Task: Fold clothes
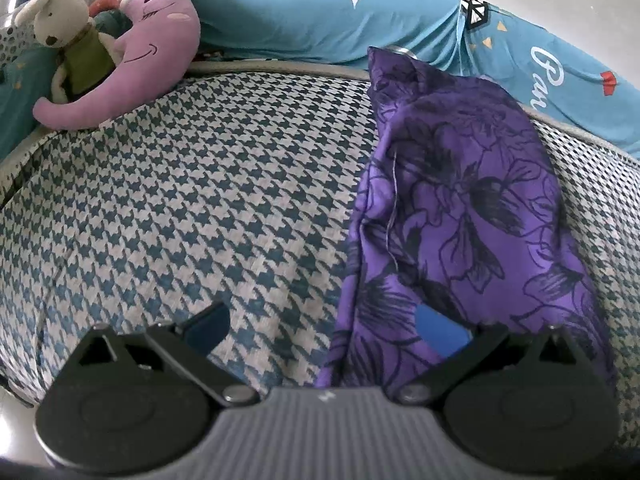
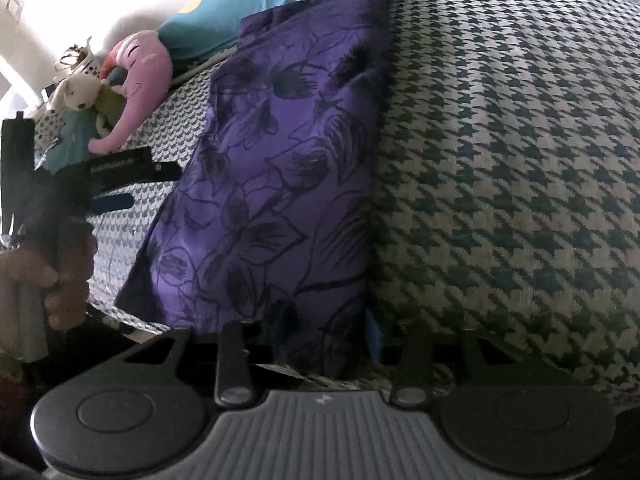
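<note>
Right gripper [image 2: 326, 338], jaws narrowed onto the near end of the purple floral garment [image 2: 280, 168]. Left gripper [image 1: 324, 328], jaws wide, empty. Garment lies lengthwise on the houndstooth bed [image 1: 200, 184], pointing toward the teal pillow [image 1: 312, 16].

Houndstooth bed cover [image 1: 180, 200], teal quilt [image 1: 320, 20], pale wall [image 2: 60, 8]

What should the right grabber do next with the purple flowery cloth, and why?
Probably lift that near end and carry it toward the far end. The right gripper looks closed on the near edge of the purple cloth, which lies as a long strip on the checked cover, while the left gripper is open.
</note>
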Demonstrator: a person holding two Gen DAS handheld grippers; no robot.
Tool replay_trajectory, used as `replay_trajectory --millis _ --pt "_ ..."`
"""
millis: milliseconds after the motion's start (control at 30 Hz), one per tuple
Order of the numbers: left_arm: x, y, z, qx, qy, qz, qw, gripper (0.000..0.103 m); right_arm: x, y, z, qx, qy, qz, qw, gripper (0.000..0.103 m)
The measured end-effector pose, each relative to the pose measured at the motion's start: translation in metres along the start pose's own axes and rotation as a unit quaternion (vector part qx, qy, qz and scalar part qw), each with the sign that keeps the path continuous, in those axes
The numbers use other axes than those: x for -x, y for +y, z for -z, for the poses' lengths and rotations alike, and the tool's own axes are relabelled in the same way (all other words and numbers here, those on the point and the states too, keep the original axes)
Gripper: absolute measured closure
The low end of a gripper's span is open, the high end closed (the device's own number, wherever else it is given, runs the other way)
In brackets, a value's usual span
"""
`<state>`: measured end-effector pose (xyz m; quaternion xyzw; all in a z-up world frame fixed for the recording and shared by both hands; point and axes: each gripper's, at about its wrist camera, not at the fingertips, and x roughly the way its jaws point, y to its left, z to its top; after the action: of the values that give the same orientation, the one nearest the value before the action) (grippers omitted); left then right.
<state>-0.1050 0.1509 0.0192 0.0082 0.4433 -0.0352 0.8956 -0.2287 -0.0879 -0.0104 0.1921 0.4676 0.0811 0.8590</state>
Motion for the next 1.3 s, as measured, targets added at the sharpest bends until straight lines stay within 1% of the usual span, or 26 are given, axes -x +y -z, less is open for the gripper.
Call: replay_trajectory --millis 33,100,133,233,400,533,567,600,667,700,800,867,967,1100,1200,1300 --pt "0.0 0.0 0.0 0.0 0.001 0.0 1.0 0.0 0.0 -0.001 0.0 -0.001 -0.001 -0.001 1.0 0.089" --pt "-0.001 -0.001 0.0 0.0 0.002 0.0 1.0 0.0 0.001 -0.002 0.0 -0.004 -0.004 -0.003 1.0 0.094" --pt "-0.001 -0.001 0.0 -0.001 0.002 0.0 1.0 0.0 0.001 -0.003 0.001 -0.004 -0.005 -0.003 1.0 0.095" --pt "0.0 -0.002 0.0 -0.004 0.002 -0.002 1.0 0.0 0.006 0.01 0.009 0.041 -0.011 0.013 0.999 0.096" --pt "-0.003 -0.002 0.0 -0.003 0.01 -0.01 0.9999 0.0 0.009 0.018 0.019 0.06 -0.009 0.014 0.998 0.096" --pt "-0.006 -0.004 -0.002 0.007 0.014 -0.013 0.9998 0.0 0.008 0.019 0.017 0.071 -0.005 0.022 0.997 0.095" --pt "-0.005 -0.004 -0.003 0.01 0.013 -0.013 0.9998 0.0 0.008 0.019 0.016 0.075 -0.004 0.023 0.997 0.094" --pt "-0.005 -0.005 -0.003 0.012 0.011 -0.013 0.9998 0.0 0.009 0.02 0.015 0.079 -0.003 0.025 0.997 0.09" --pt "-0.004 -0.007 -0.006 0.015 0.007 -0.009 0.9998 0.0 0.014 0.026 0.012 0.104 -0.009 0.034 0.994 0.09" --pt "-0.004 -0.008 -0.006 0.017 0.004 -0.007 0.9998 0.0 0.016 0.028 0.01 0.115 -0.011 0.039 0.993 0.088" --pt "-0.005 -0.012 -0.009 0.021 -0.002 -0.002 0.9998 0.0 0.021 0.028 0.002 0.124 -0.015 0.034 0.992 0.084" --pt "-0.007 -0.016 -0.011 0.024 0.001 0.001 0.9997 0.0 0.02 0.028 -0.003 0.126 -0.011 0.027 0.992 0.081" --pt "-0.013 -0.022 -0.011 0.023 0.009 -0.004 0.9997 0.0 0.019 0.03 -0.009 0.133 -0.003 0.019 0.991 0.079" --pt "-0.015 -0.029 -0.008 0.013 0.011 -0.003 0.9999 0.0 0.02 0.034 -0.015 0.169 0.0 0.02 0.985 0.071" --pt "-0.014 -0.034 -0.006 0.004 0.007 -0.004 1.0 0.0 0.022 0.033 -0.024 0.187 -0.002 0.018 0.982 0.069" --pt "-0.014 -0.039 -0.006 -0.001 0.006 -0.004 1.0 0.0 0.022 0.028 -0.037 0.187 -0.005 0.015 0.982 0.069"
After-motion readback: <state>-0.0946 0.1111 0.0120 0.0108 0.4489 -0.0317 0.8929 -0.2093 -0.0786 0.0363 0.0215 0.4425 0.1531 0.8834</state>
